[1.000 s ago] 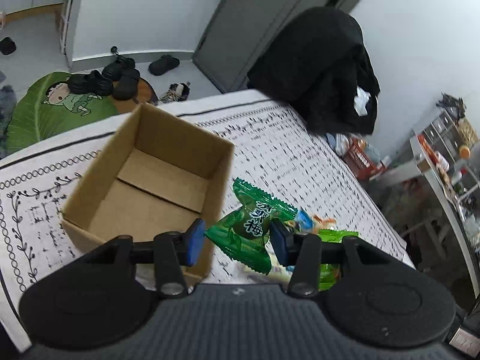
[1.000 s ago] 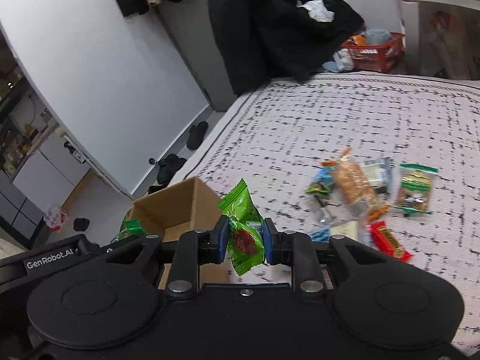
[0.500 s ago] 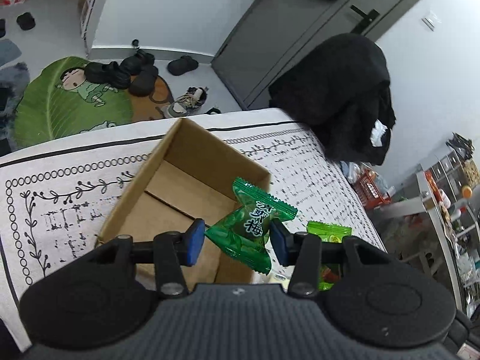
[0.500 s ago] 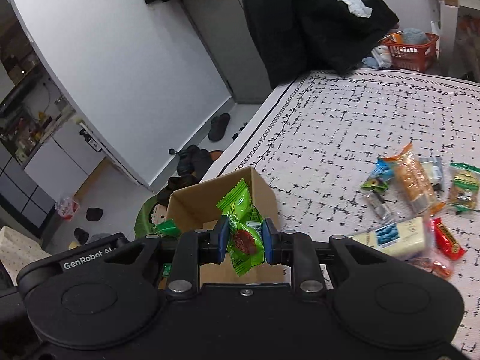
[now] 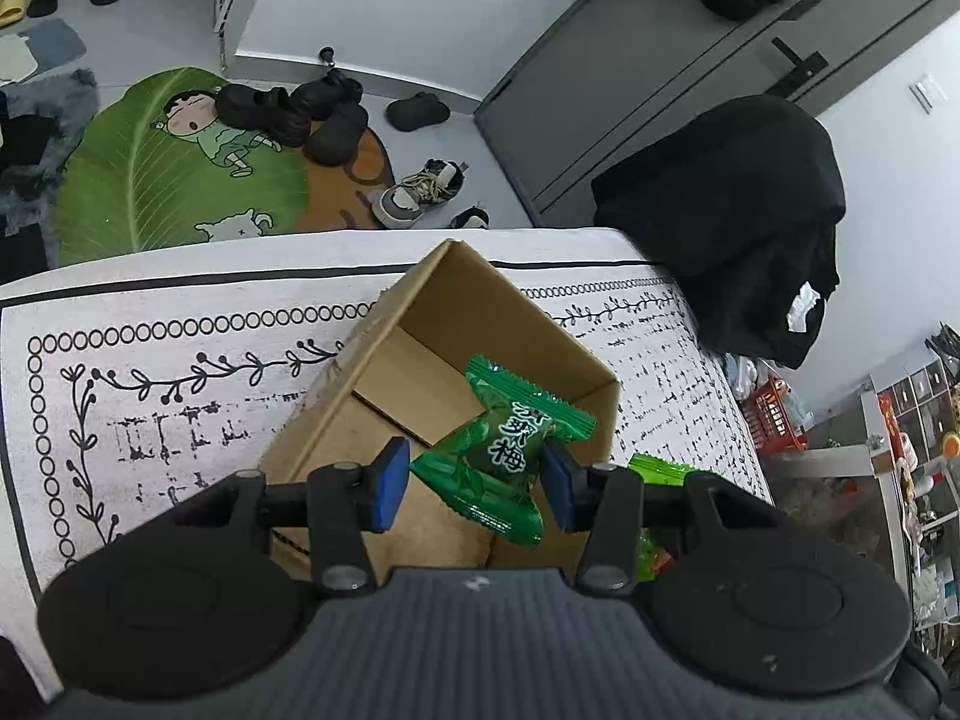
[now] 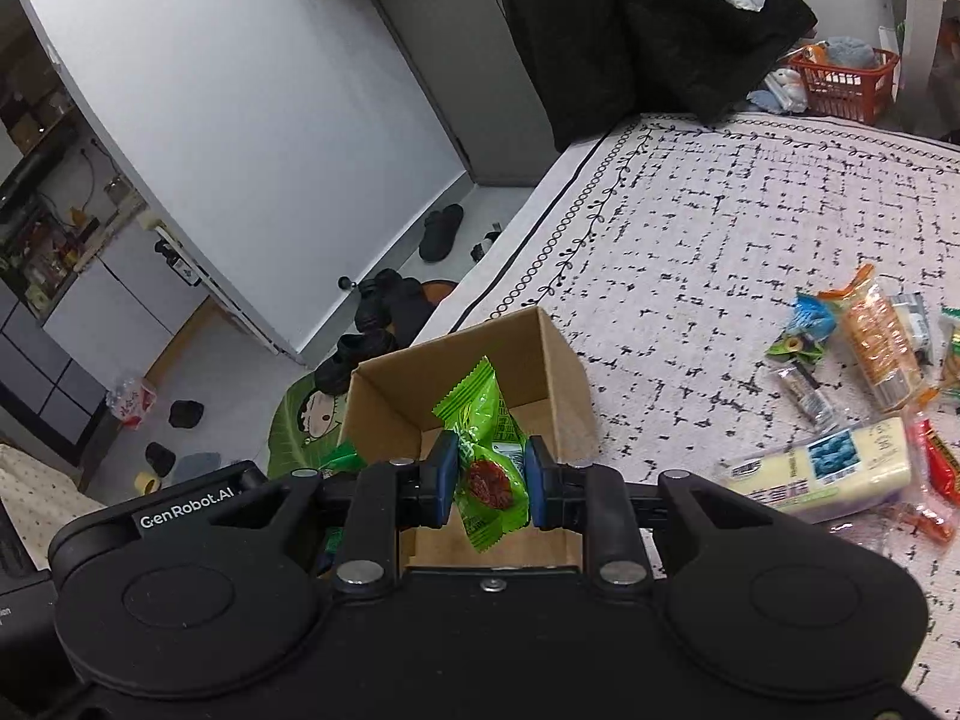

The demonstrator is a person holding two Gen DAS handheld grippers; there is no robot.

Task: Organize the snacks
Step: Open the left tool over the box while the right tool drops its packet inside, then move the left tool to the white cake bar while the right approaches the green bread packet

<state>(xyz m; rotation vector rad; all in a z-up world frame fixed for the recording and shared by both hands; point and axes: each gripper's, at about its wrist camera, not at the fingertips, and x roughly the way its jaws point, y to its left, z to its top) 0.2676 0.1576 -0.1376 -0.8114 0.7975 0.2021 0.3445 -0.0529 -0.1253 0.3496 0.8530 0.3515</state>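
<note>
Hanging over the open box (image 5: 420,360) at centre frame, the left gripper (image 5: 474,483) has a dark green packet (image 5: 501,450) between its jaws; the right pad touches the wrapper, but a sliver of gap shows at the left pad, so the hold looks loose. In the right wrist view the right gripper (image 6: 486,480) is closed firmly on a lime packet (image 6: 483,450), pads pressed against both faces at its middle, also above the box (image 6: 558,360). Both packets look light, thin and crinkly, their film probably slick, so each is best pinched across the padded middle where the sweet sits rather than at the flat crimped ends, which would fold or slide out. Dropped from here, they should fall inside the box without harm. More snacks (image 6: 864,396) lie scattered on the patterned cloth (image 6: 690,228) at the right of the frame, well apart from the box; the pale block (image 6: 828,468) among them looks stiffer and heavier than the packets.
</note>
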